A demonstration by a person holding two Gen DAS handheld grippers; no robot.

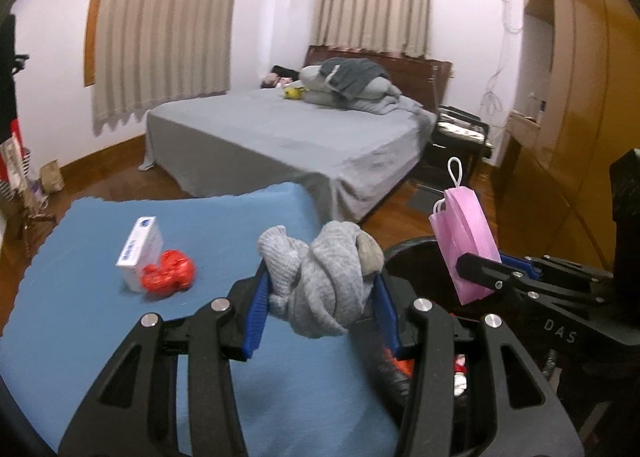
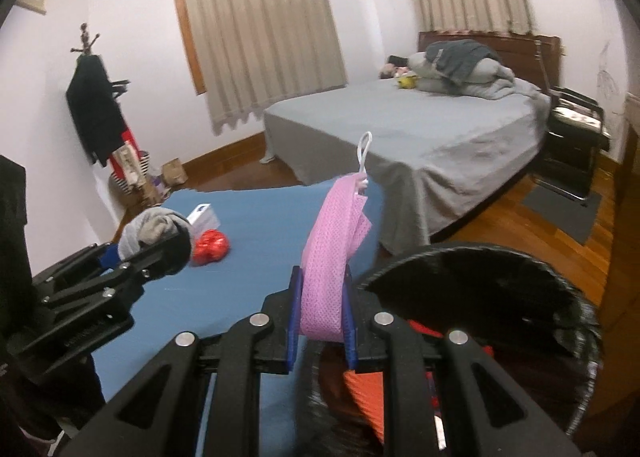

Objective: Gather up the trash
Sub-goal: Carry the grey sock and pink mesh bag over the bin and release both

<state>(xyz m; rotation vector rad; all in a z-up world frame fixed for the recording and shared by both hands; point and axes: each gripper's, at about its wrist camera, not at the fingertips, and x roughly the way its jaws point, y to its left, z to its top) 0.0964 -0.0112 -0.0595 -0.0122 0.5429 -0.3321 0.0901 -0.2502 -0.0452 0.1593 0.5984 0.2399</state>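
Grippers loaded beside bin.
Left gripper (image 1: 320, 301) clamped on grey sock (image 1: 320, 281), centre frame, above blue mat (image 1: 100, 317). Right gripper (image 2: 322, 321) clamped on pink mask (image 2: 332, 257), at black bin (image 2: 480, 253) rim. Red wrapper (image 1: 170, 275), white box (image 1: 140, 253) left on mat.

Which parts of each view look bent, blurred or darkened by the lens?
Left wrist view: curtains bow outward, dark vignette at corners, red wrapper slightly smeared. Right wrist view: wall and curtain lines curve, black bin rim soft, corners darkened.

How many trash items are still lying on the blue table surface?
2: a white box and a red crumpled wrapper touching its right side, both on the blue table surface. The grippers may hide more.
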